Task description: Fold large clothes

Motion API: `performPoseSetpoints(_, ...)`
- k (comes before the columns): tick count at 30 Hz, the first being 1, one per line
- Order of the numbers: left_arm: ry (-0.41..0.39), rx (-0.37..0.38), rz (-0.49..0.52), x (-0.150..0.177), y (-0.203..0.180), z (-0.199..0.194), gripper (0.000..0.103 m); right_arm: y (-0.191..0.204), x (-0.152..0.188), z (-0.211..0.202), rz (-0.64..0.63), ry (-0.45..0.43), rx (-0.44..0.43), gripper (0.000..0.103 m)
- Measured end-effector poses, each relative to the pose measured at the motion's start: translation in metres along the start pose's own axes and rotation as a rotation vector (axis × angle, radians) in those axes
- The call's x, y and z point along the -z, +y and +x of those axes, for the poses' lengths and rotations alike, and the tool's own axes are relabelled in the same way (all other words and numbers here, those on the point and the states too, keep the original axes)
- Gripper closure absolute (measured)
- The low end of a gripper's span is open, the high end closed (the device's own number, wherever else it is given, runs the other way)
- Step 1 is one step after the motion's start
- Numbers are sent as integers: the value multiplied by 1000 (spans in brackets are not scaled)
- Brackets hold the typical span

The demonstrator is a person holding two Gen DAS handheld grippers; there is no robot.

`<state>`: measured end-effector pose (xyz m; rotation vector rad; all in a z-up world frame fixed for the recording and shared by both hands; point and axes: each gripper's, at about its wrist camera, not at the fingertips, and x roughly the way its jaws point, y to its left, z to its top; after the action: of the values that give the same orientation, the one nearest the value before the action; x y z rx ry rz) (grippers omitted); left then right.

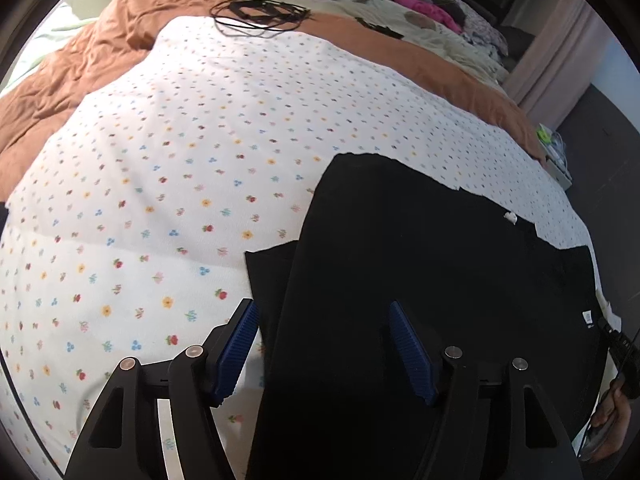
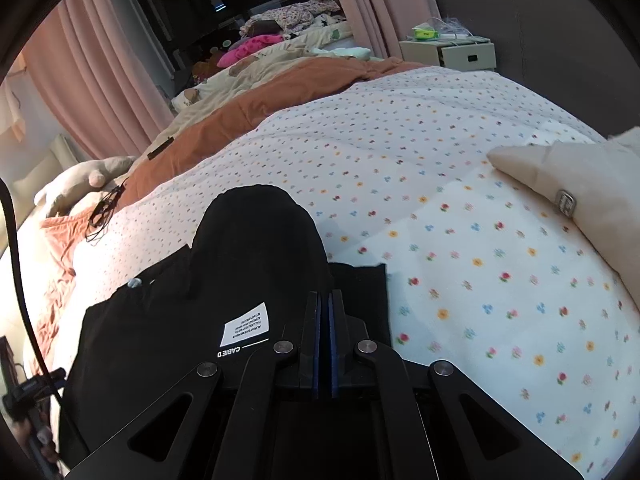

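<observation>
Flowered white bedspread (image 1: 160, 168) covers the bed, with the black garment (image 1: 420, 264) lying at its near edge. Left gripper (image 1: 324, 352) stands wide over the cloth; right gripper (image 2: 324, 320) is closed tight, seemingly pinching the fabric.

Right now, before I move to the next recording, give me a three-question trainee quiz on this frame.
1. True or false: the left gripper is clamped shut.
2. The black garment lies on: A) a bare floor B) the floral sheet C) a wooden desk.
3. What colour is the blanket beyond the sheet?

Key: 1 false, its blue pads stand apart over the garment; 2 B; 3 orange-brown.
</observation>
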<state>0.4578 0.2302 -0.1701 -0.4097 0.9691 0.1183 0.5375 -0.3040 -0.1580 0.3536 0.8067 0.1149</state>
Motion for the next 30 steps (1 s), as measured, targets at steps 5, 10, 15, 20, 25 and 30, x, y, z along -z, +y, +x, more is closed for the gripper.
performPoseSetpoints(5,36,-23,-16,0,4,18,65,-5,3,2,12,10,2,100)
performPoseSetpoints(10,-9,-7,-54,-4,17,13,98,1,-2,10,7,9,6,100)
performPoseSetpoints(15,-33,-19,-47,-11,16,14,100,6,-10,23,14,10,16,100)
performPoseSetpoints(20,41,-39,-49,-7,16,30,100,3,-10,34,54,70,98,96)
performPoseSetpoints(25,65,-27,-42,10,21,16,97,3,-3,13,41,79,105,76)
performPoseSetpoints(30,68,-9,-78,28,34,-7,96,3,9,-13,29,92,92,72)
